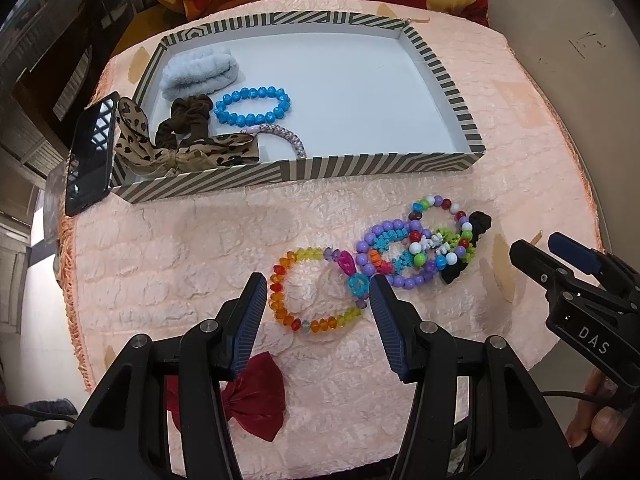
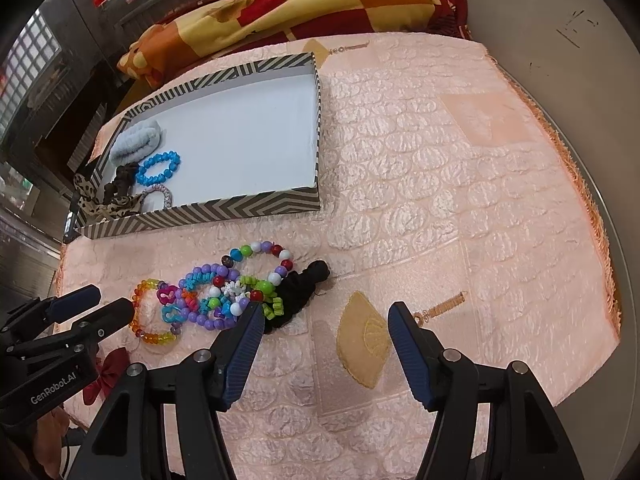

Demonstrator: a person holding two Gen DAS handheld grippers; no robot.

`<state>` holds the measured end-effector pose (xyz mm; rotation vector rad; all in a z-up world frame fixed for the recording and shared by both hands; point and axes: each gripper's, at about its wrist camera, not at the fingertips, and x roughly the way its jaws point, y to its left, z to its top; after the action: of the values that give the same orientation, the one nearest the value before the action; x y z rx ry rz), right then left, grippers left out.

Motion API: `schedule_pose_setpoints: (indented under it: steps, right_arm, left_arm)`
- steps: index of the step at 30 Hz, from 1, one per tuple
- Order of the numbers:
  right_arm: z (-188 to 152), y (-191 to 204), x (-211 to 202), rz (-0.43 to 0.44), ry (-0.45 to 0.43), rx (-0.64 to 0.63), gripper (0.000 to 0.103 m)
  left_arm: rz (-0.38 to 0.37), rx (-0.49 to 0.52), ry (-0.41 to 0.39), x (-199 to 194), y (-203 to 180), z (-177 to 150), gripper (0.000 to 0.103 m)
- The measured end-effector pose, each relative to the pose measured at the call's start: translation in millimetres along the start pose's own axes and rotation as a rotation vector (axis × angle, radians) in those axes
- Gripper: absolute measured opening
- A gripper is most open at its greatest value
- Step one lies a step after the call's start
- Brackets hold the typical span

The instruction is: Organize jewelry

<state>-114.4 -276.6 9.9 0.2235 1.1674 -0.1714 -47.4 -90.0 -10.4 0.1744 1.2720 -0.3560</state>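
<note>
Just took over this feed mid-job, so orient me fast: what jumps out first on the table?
A bright tangle of beaded bracelets lies on the pink cloth in front of the striped box, with an orange-and-yellow bracelet set right between the open left gripper fingers. The box already holds a blue bead bracelet and scrunchies in its left end. The right gripper hangs open beside the pile.

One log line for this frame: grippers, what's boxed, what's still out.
left gripper: open over rainbow bracelet | right gripper: open, empty | striped box: blue bracelet inside | bead pile: on cloth
</note>
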Motion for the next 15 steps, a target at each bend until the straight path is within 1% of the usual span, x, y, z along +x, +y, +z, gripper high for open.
schedule_pose_setpoints:
  steps: [9,15]
  right_arm:
    - [0,-1,1,0.001,0.006,-0.001,0.063]
    - [0,-8,5,0.010,0.021,0.002,0.063]
  left_arm:
    - [-0.011,-0.009,0.006,0,1,0,0.053]
    - [-0.010,-0.039,0.007,-3,14,0,0.053]
